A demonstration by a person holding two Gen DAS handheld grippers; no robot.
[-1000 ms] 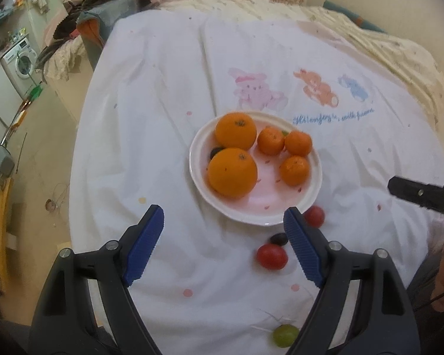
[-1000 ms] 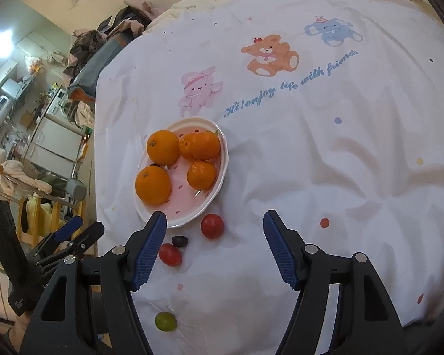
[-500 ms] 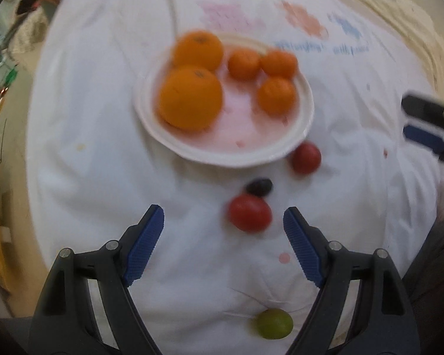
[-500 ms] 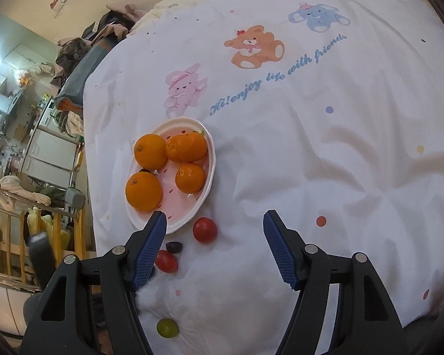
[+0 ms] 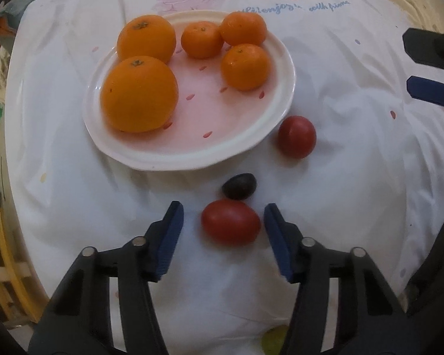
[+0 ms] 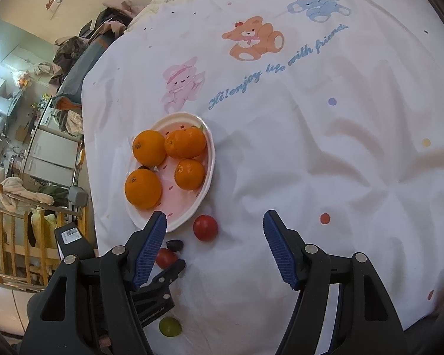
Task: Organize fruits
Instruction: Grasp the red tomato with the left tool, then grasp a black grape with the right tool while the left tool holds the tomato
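A white plate (image 5: 251, 139) (image 6: 210, 159) on the white cloth holds two big oranges (image 5: 139, 94) and three small ones (image 5: 245, 66). In front of it lie a red tomato (image 5: 230, 222) (image 6: 165, 258), a dark grape (image 5: 239, 185) (image 6: 174, 245), a second red tomato (image 5: 296, 136) (image 6: 205, 227) and a green grape (image 5: 273, 340) (image 6: 170, 326). My left gripper (image 5: 223, 222) is open, its jaws on either side of the near tomato. My right gripper (image 6: 214, 227) is open and empty above the cloth.
The cloth-covered table (image 6: 310, 148) has printed cartoon animals and text. Its left edge drops to a cluttered room with wooden furniture (image 6: 9, 236). A pile of clothes (image 6: 83, 44) lies at the far left corner. My right gripper shows at the right edge of the left wrist view (image 5: 432, 71).
My left gripper has moved forward and down to the loose fruit; the near tomato now sits between its jaws, which have narrowed somewhat. The right gripper has hardly moved.
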